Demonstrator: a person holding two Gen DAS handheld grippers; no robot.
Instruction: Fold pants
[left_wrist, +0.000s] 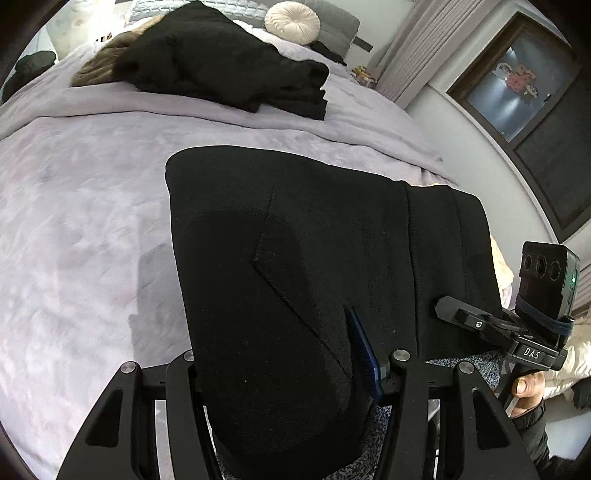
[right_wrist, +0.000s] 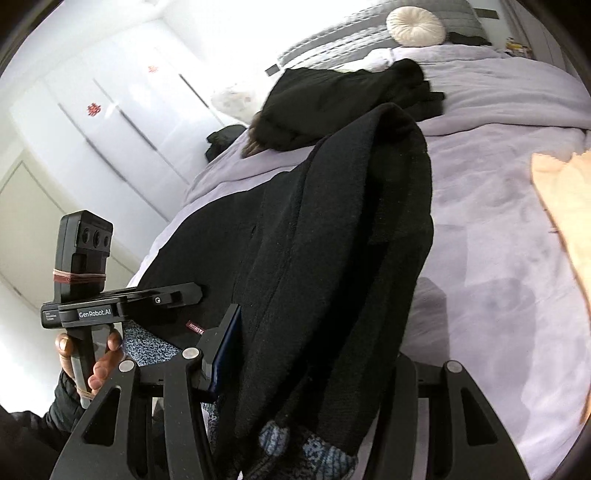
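Black pants (left_wrist: 295, 236) lie on the lilac bed, their near end lifted and draped over both grippers. In the left wrist view my left gripper (left_wrist: 291, 369) is shut on the near end of the pants, with a blue pad showing at the right finger (left_wrist: 364, 347). My right gripper (left_wrist: 448, 308) grips the same end further right. In the right wrist view my right gripper (right_wrist: 306, 369) is shut on a thick fold of the pants (right_wrist: 343, 229), whose speckled blue-grey lining (right_wrist: 310, 446) hangs below. My left gripper (right_wrist: 188, 291) shows at the left, its tip against the fabric.
A heap of other black clothes (left_wrist: 221, 62) lies further up the bed (left_wrist: 74, 206), near a round cream cushion (left_wrist: 291, 20). A window (left_wrist: 517, 85) is to the right. White wardrobe doors (right_wrist: 110, 122) stand left of the bed. A peach cloth (right_wrist: 565, 206) lies at the right edge.
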